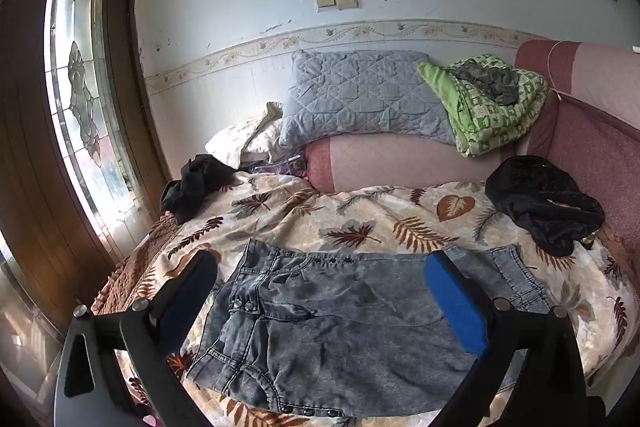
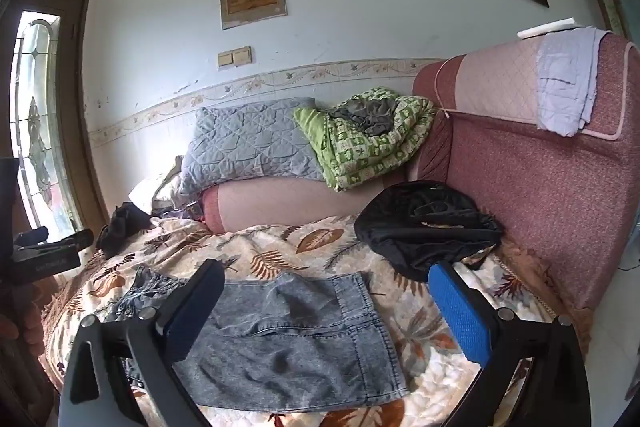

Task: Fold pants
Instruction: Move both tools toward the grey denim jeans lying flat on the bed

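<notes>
Grey-blue denim pants [image 1: 340,327] lie flat on the leaf-patterned blanket [image 1: 360,223], waistband at the left, hem ends at the right. In the right wrist view the pants [image 2: 296,339] show their hem end, laid double. My left gripper [image 1: 320,283] is open and empty, held above the pants' waist part, blue pads wide apart. My right gripper [image 2: 326,291] is open and empty above the hem part. The left gripper's body [image 2: 48,255] shows at the far left of the right wrist view.
A black garment [image 1: 544,203] lies at the blanket's right by the red sofa arm [image 2: 560,195]. Another dark garment [image 1: 192,187] lies at the far left. A grey pillow [image 1: 360,95] and a green quilt [image 1: 492,107] rest on the sofa back. A glass door [image 1: 80,87] stands left.
</notes>
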`<state>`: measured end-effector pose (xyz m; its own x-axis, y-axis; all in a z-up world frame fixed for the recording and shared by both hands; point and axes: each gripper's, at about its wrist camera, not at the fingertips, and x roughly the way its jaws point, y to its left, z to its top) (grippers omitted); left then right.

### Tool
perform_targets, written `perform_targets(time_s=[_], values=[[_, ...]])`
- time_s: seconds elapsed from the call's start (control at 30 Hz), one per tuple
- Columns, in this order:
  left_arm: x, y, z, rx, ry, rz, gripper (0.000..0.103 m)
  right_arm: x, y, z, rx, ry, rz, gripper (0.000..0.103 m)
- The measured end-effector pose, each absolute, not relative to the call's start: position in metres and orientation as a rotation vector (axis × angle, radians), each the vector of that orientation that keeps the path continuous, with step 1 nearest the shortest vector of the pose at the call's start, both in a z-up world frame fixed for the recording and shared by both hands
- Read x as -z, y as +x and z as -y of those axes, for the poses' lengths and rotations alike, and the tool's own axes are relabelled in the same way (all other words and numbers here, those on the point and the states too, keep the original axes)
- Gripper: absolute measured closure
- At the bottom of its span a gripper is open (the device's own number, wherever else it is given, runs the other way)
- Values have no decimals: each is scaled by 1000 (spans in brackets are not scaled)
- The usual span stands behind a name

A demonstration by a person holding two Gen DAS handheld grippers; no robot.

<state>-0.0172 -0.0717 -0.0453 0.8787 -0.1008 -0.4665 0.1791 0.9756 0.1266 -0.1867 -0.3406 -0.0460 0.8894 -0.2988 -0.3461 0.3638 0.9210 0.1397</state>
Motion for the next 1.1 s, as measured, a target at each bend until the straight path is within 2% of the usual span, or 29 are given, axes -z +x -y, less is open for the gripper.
perform_targets(time_s=[0.43, 1.1], values=[[48, 2, 28, 76, 101, -502, 0, 53, -123, 288, 224, 181, -397, 0], [65, 32, 26, 70, 93, -539, 0, 68, -92, 283, 206, 170, -465, 0]])
